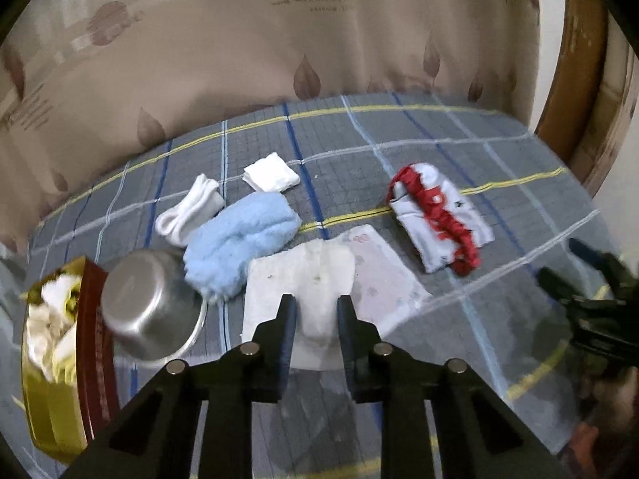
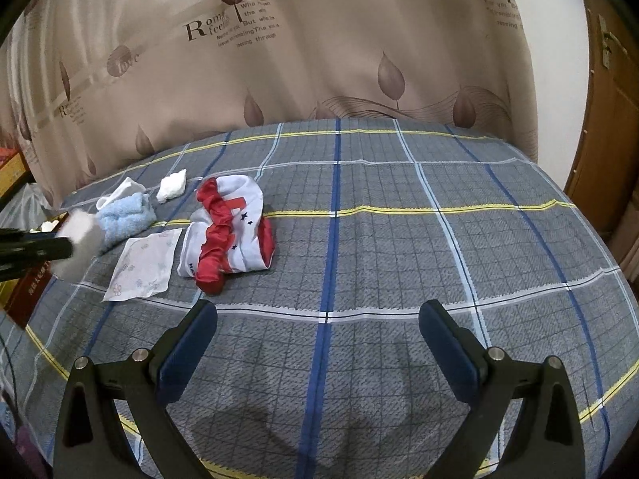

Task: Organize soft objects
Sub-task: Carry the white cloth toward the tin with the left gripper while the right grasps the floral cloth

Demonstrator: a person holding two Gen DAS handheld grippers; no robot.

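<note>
My left gripper (image 1: 316,306) is shut on a white folded cloth (image 1: 303,279) and holds it above the plaid bed; the cloth also shows in the right wrist view (image 2: 78,239). Behind it lie a light blue fluffy towel (image 1: 239,239), a white sock (image 1: 189,209), a small white folded cloth (image 1: 271,173) and a red and white garment (image 1: 439,219). A thin white printed packet (image 2: 143,265) lies flat beside the garment (image 2: 231,227). My right gripper (image 2: 319,327) is open and empty, low over the bare bedspread (image 2: 399,239).
A gold and red box (image 1: 60,359) with white items inside sits at the left, with a steel bowl (image 1: 151,307) lying tipped against it. A beige printed curtain (image 2: 319,60) hangs behind the bed. A wooden door (image 2: 607,119) is at the right.
</note>
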